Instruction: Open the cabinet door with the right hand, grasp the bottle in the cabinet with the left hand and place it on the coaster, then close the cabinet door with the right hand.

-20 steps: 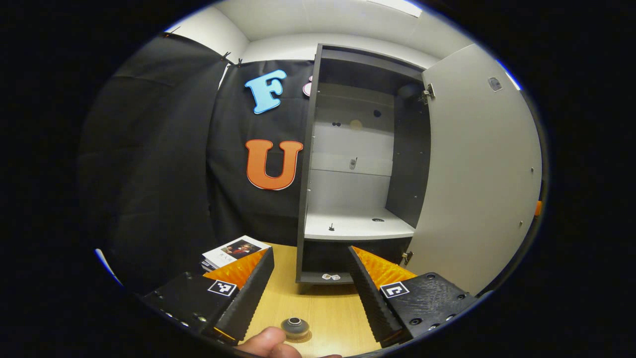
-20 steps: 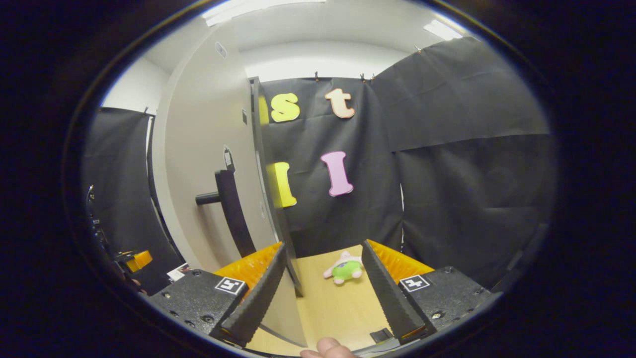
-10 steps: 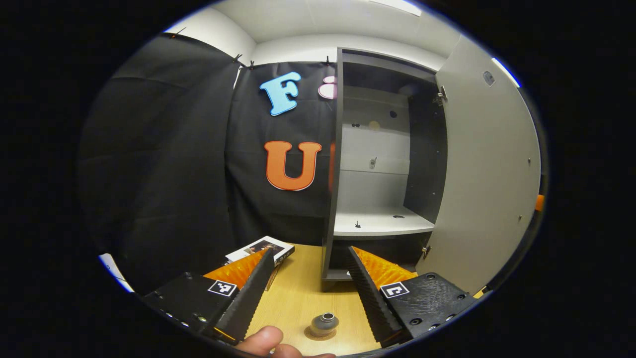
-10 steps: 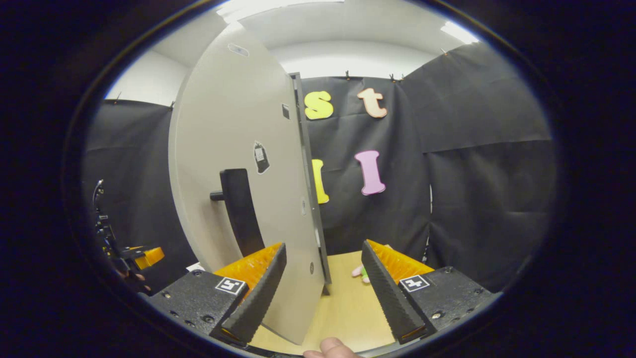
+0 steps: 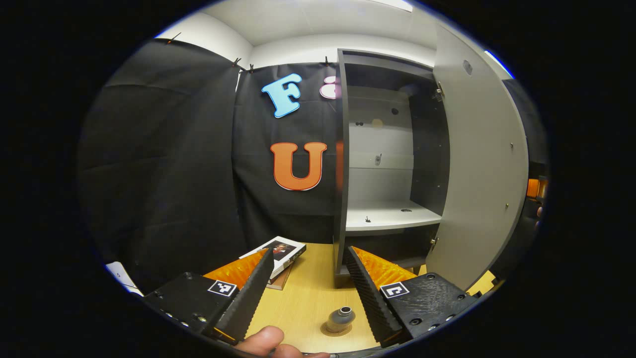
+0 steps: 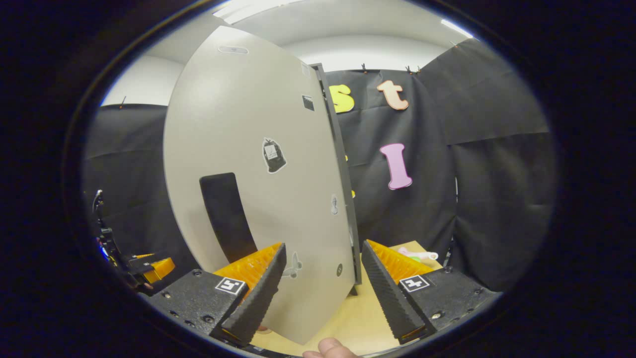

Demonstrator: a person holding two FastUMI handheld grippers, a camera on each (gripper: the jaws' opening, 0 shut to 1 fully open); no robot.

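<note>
Now the door (image 6: 258, 169) is seen just ahead of the right gripper (image 6: 322, 293) (jaws apart, empty), its handle (image 6: 226, 216) upright, left of them.

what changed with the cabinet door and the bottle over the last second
The cabinet door has swung partway toward closing; in the right gripper view its outer face now shows more fully, and the right tool sits open near its lower edge. The bottle stayed standing on the coaster, between the fingers of the open left tool, untouched. The book stayed put.
</note>
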